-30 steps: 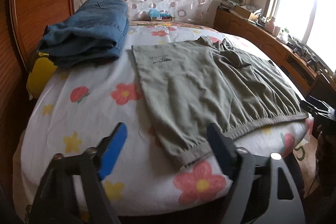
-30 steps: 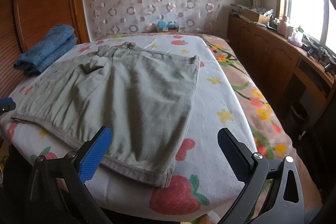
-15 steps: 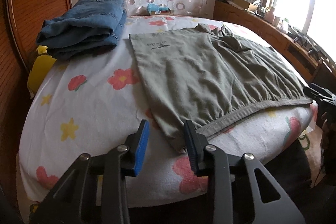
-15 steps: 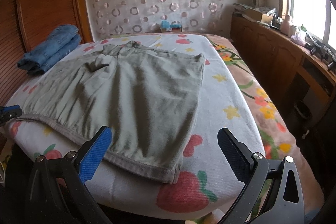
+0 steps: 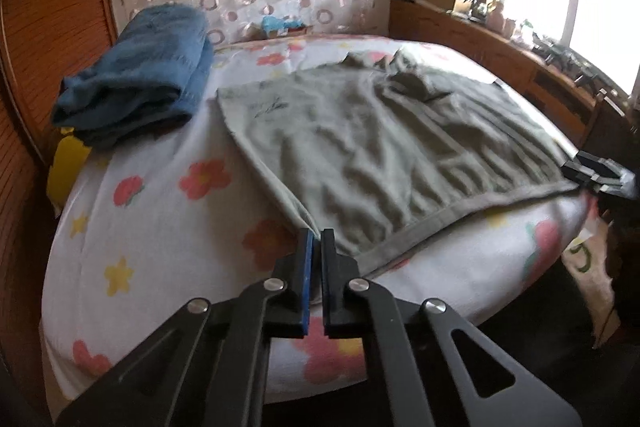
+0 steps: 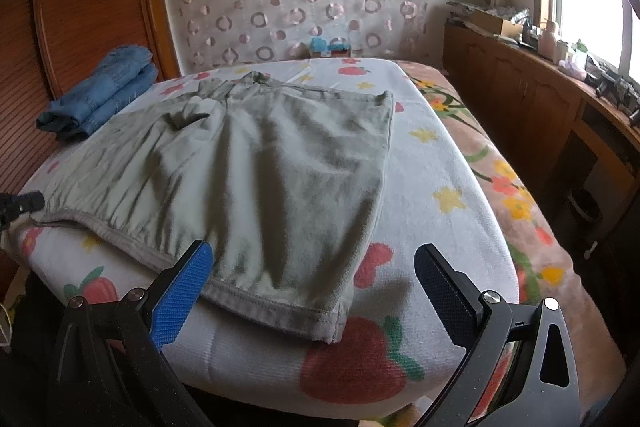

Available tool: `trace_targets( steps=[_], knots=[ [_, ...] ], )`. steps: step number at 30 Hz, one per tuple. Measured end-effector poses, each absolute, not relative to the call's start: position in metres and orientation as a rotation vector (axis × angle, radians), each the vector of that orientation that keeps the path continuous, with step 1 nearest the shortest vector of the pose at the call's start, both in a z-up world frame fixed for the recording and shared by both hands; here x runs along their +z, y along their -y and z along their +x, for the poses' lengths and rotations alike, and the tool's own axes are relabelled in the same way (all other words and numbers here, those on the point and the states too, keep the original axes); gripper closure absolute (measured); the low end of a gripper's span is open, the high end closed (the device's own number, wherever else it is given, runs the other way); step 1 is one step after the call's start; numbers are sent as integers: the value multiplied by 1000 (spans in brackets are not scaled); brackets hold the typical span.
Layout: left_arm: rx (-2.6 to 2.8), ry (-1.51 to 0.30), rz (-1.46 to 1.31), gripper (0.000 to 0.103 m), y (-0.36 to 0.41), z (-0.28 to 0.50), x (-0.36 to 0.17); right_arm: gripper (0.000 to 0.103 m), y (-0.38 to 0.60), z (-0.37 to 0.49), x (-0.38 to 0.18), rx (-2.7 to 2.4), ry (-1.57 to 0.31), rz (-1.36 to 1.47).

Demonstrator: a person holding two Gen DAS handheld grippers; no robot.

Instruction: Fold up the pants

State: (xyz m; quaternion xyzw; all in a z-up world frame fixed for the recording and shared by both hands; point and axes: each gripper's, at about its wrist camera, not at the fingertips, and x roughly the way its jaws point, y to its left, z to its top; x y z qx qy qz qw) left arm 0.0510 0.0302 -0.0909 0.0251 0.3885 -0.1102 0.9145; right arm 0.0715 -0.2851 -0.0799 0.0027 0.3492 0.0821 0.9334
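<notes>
Grey-green pants (image 5: 384, 147): spread flat on a bed (image 5: 160, 211) with a white, flower-printed cover; waistband along the near edge, legs reaching toward the far wall. Wrinkled; a small dark logo shows near the far left hem.

Left gripper (image 5: 316, 239): jaws have just been closing and are now pressed together on the near left corner of the pants, the fabric edge running into the narrow gap between the blue pads.

Right gripper (image 6: 312, 267): jaws spread wide, hovering at the near right corner of the pants, the corner lying between the fingers without the pads touching it.

Folded blue jeans (image 5: 140, 75): stacked at the far left of the bed, well apart from the pants, beside a wooden headboard (image 5: 44, 39).

Wooden cabinet (image 6: 532, 107): along the right wall under a bright window.
</notes>
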Motion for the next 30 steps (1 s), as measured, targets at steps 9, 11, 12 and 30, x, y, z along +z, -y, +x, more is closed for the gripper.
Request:
trace_targets(
  steps=[9, 11, 12, 30],
  knots=[
    [-358, -728, 96, 103, 16, 69, -42, 1, 292, 69, -78, 171, -697, 21],
    [-382, -720, 106, 103, 26, 74, -34, 1, 297, 69, -75, 173, -694, 25],
    [-392, -717, 108, 103, 30, 76, -31, 1, 297, 69, -74, 173, -693, 25],
    [-512, -684, 121, 103, 110, 111, 1, 1, 328, 63, -51, 173, -653, 33]
  ],
)
